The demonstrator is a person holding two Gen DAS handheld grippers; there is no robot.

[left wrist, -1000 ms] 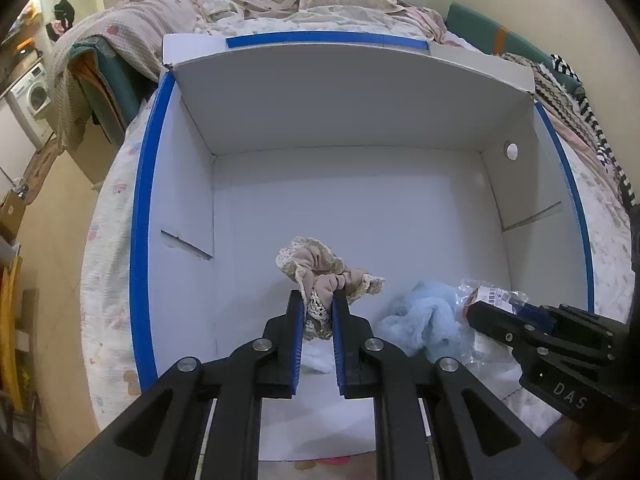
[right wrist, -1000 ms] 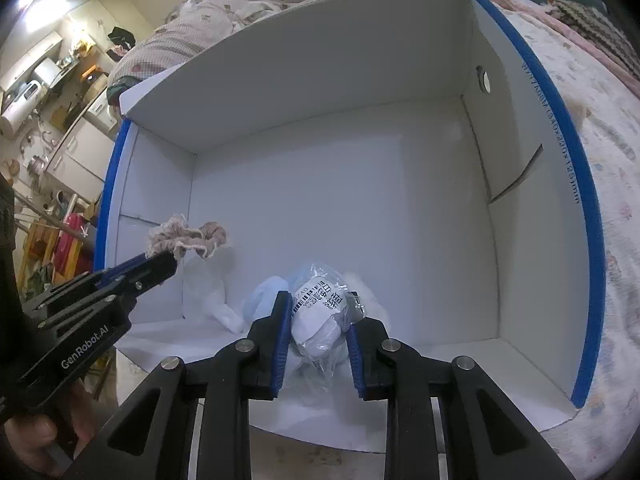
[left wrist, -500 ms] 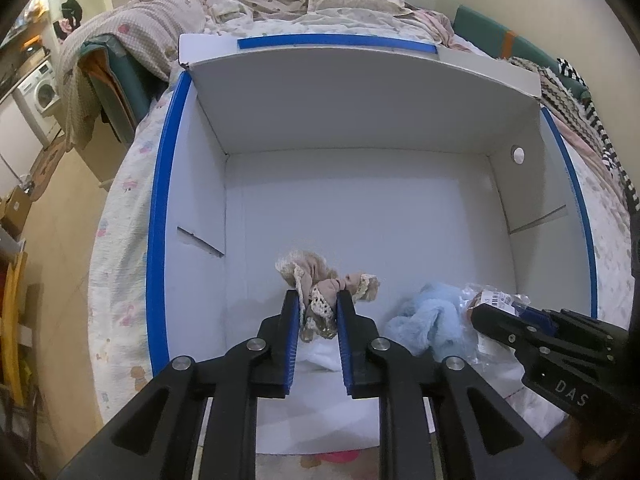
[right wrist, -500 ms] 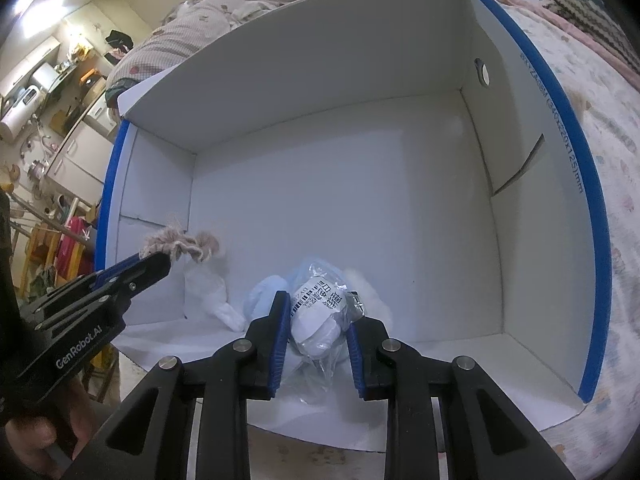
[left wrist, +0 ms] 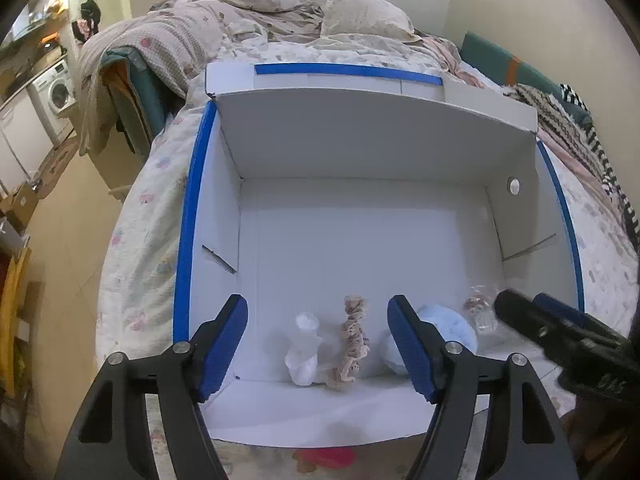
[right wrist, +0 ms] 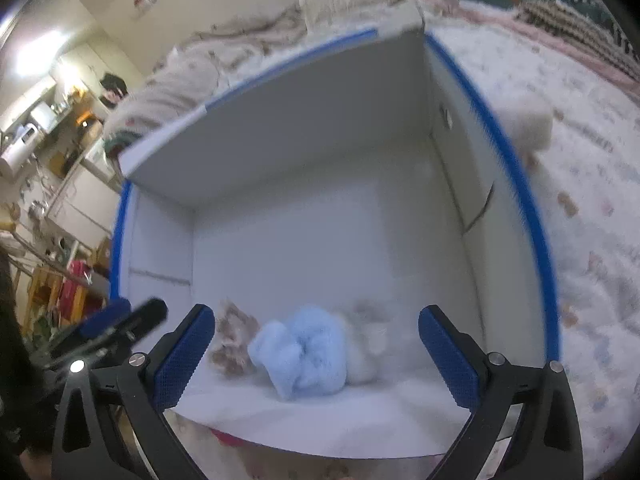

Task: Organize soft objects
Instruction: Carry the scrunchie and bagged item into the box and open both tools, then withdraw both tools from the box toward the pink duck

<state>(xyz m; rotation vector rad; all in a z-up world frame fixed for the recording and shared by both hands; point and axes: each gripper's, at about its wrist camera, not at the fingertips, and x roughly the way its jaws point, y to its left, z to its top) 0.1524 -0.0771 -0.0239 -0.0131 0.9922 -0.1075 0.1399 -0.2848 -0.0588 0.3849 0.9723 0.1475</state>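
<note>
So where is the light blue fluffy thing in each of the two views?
Left wrist view: the light blue fluffy thing lies low and right of centre, on the box floor.
Right wrist view: low and near the centre.
Shared landmark: the beige lace scrunchie to its left.

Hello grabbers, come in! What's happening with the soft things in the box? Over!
Left gripper, right gripper: jaws opening, nothing held. Beige scrunchie, blue fluffy one down in white box. Nothing blocking.

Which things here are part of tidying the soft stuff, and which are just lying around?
Job: white box; beige lace scrunchie; light blue fluffy item; white cloth bundle; clear plastic packet; left gripper and right gripper, jaws opening, gripping nothing.

Lying about: bedding; pillow; washing machine.
</note>
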